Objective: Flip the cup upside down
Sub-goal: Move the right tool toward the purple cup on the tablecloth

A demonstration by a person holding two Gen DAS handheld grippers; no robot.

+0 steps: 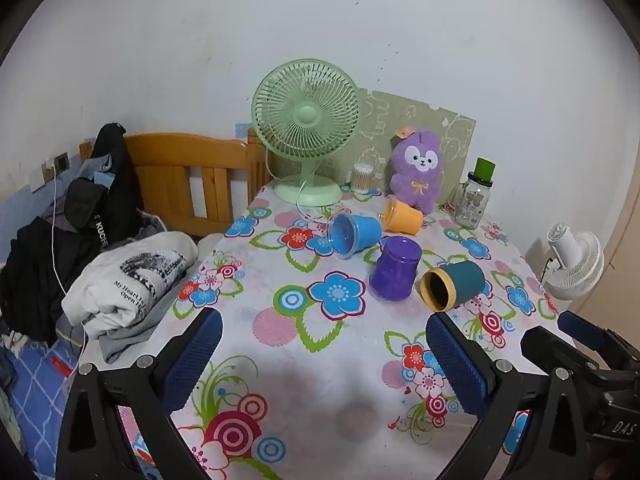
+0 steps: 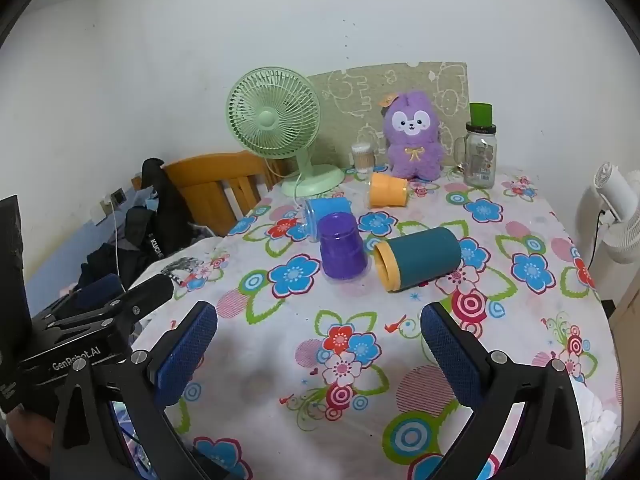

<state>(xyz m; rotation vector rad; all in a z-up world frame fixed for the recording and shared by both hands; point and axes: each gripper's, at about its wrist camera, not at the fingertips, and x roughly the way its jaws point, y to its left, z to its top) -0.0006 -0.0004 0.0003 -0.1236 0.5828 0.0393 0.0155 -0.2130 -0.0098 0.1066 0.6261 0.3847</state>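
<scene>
Several cups sit on the floral tablecloth (image 1: 304, 344). A purple cup (image 1: 395, 269) (image 2: 342, 246) stands upside down. A blue cup (image 1: 354, 234) (image 2: 326, 212), an orange cup (image 1: 402, 215) (image 2: 387, 189) and a teal cup with a yellow rim (image 1: 454, 285) (image 2: 418, 258) lie on their sides. My left gripper (image 1: 324, 332) is open and empty, above the near table, short of the cups. My right gripper (image 2: 319, 326) is open and empty, also short of them. Each gripper shows in the other's view, the right one (image 1: 580, 340) and the left one (image 2: 120, 296).
A green desk fan (image 1: 306, 132), a purple plush toy (image 1: 416, 168), a glass jar with a green lid (image 1: 476, 196) and a small container (image 1: 362, 178) stand at the back. A bed with piled clothes (image 1: 128, 284) is on the left, a white fan (image 1: 576, 260) on the right.
</scene>
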